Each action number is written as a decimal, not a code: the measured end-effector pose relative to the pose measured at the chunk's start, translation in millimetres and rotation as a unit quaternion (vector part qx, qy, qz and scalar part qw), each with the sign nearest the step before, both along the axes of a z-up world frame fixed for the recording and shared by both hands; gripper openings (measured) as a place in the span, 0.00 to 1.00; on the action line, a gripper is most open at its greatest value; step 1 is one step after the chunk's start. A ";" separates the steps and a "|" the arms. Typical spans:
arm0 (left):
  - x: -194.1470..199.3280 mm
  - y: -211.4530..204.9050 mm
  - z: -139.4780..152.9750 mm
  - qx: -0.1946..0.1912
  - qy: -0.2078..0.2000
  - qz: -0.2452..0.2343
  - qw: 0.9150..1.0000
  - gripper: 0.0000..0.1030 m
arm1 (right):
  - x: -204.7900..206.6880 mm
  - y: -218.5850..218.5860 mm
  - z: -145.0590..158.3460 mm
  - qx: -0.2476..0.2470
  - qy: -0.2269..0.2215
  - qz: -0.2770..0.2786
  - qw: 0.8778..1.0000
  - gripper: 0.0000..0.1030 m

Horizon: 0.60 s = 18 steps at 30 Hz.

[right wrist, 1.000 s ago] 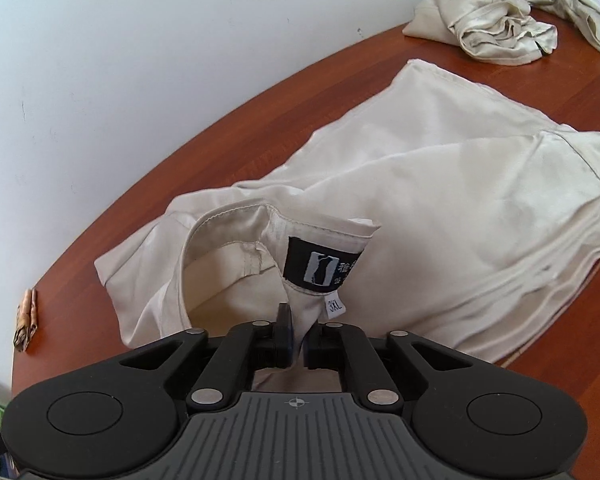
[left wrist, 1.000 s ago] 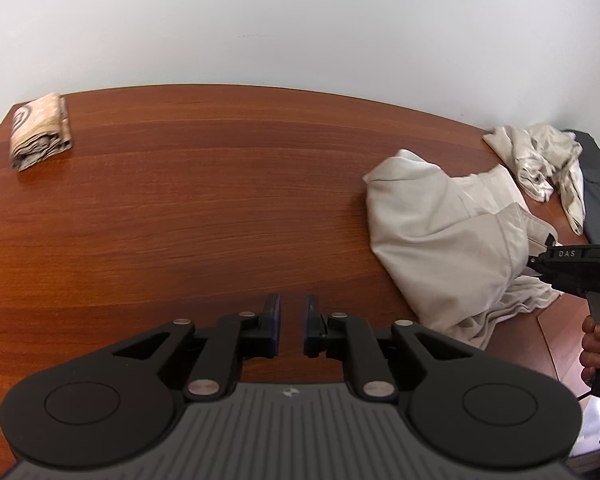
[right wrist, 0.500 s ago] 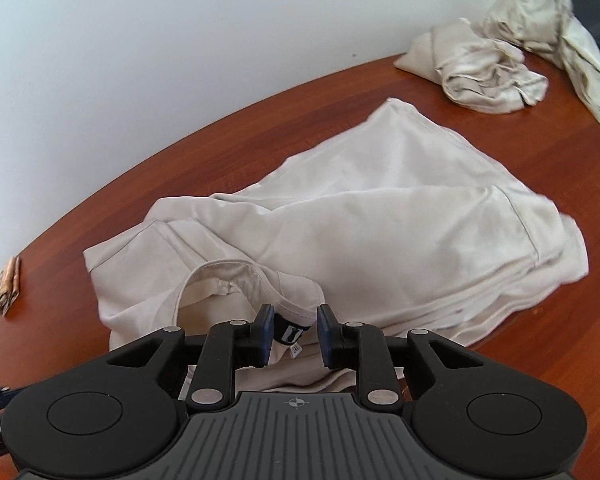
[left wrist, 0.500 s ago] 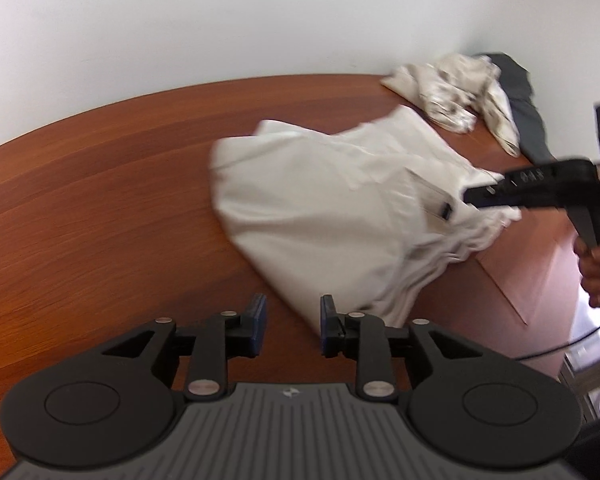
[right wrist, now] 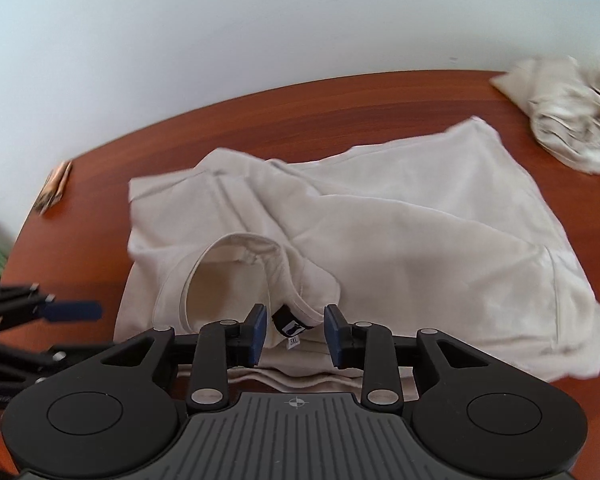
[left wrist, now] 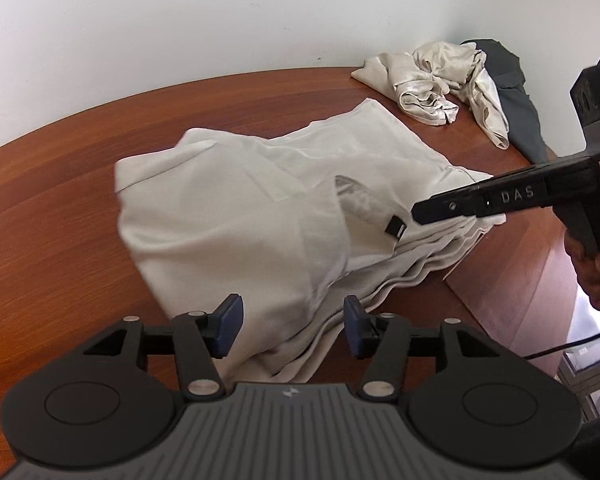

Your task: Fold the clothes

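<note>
Shirt (right wrist: 400,240) lies rumpled mid-bench (left wrist: 60,208), both jaws wide open and holding nothing, so I'd close the right gripper (right wrist: 295,330) on the collar and the left gripper (left wrist: 293,326) on what looks like the hem, then pull flat.

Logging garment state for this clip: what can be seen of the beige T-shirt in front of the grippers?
The beige T-shirt lies rumpled and loosely doubled over on the wooden table, layered hems showing at its near edge. It looks like soft knit. Its ribbed collar gapes open; a black neck label reading 3XL sits between the right gripper fingers, which are open.
</note>
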<state>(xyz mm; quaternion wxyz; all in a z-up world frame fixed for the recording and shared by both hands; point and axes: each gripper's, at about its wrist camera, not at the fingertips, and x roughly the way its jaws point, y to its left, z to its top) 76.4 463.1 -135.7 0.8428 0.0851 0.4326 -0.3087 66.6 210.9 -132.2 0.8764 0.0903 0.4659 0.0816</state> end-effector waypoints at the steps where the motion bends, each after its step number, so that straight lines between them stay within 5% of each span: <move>1: -0.9 -6.8 -1.4 0.006 -0.005 0.003 1.000 0.59 | 1.9 -0.8 -1.0 0.000 0.002 0.012 1.000 0.33; 9: -6.1 -44.7 -16.2 0.057 -0.053 0.029 0.996 0.57 | 14.9 -10.7 -6.5 0.002 0.007 0.091 0.996 0.33; 15: -10.4 -56.0 -23.9 0.085 -0.072 0.043 0.993 0.18 | 27.7 -7.8 -19.6 0.009 0.019 0.141 0.990 0.33; 18: -12.5 -61.7 -27.8 0.099 -0.081 0.050 0.991 0.14 | 34.6 -7.4 -28.4 0.018 0.031 0.145 0.989 0.16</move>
